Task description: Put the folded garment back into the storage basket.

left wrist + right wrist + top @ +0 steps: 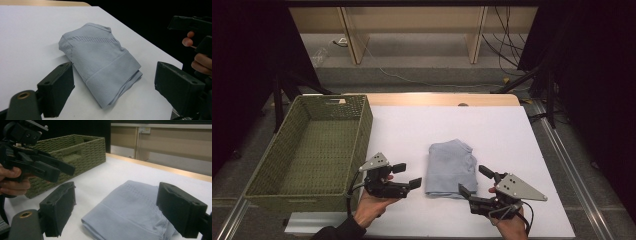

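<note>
A folded pale blue garment (pixel 451 168) lies on the white table, ribbed hem toward the person. My left gripper (pixel 407 176) hovers just left of it, jaws open and empty, pointing right at the cloth (pixel 100 65). Just off the cloth's near right corner my right gripper (pixel 474 181) stands open, nothing between its jaws; in its own view the garment (pixel 130 212) lies straight ahead between its jaws. The left gripper (pixel 62 171) and the hand holding it show at the left of the right gripper view.
A green woven basket (pixel 287 145) stands empty at the table's left side, close to the left hand. The white table surface (pixel 492 125) runs beyond and right of the garment. Wooden table edge and cables lie at the back.
</note>
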Demonstrator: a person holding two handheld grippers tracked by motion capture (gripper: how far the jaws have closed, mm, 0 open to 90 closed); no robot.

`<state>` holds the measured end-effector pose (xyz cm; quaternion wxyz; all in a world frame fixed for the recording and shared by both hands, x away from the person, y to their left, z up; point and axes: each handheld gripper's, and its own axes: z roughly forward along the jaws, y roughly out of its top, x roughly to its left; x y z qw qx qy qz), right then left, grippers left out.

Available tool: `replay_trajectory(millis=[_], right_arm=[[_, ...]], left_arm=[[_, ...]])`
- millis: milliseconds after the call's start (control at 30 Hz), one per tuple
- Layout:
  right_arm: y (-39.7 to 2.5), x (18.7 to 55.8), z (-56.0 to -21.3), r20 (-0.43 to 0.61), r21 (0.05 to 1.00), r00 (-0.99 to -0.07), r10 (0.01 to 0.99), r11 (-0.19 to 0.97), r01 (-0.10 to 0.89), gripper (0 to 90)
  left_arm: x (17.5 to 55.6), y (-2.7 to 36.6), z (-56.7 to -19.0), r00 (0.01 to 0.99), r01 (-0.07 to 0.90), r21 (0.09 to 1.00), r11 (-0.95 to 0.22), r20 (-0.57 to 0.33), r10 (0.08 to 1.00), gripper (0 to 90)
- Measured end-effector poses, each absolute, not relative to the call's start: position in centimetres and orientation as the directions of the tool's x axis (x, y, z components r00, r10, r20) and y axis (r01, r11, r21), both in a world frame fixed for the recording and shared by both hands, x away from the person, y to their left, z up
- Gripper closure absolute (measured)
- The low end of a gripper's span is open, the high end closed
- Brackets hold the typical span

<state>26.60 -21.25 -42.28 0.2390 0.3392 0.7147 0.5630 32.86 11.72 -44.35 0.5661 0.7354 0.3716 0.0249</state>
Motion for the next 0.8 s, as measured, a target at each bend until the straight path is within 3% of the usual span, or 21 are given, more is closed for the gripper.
replay_trajectory(millis=[800], right_arm=[[-21.4,26.6,-42.3,0.047,0.967,-0.655,0.754,0.130,0.219,16.6]], left_arm=[[37.5,8.5,-46.2,0.626,0.685,0.713,-0.147,-0.474,0.620,16.4]])
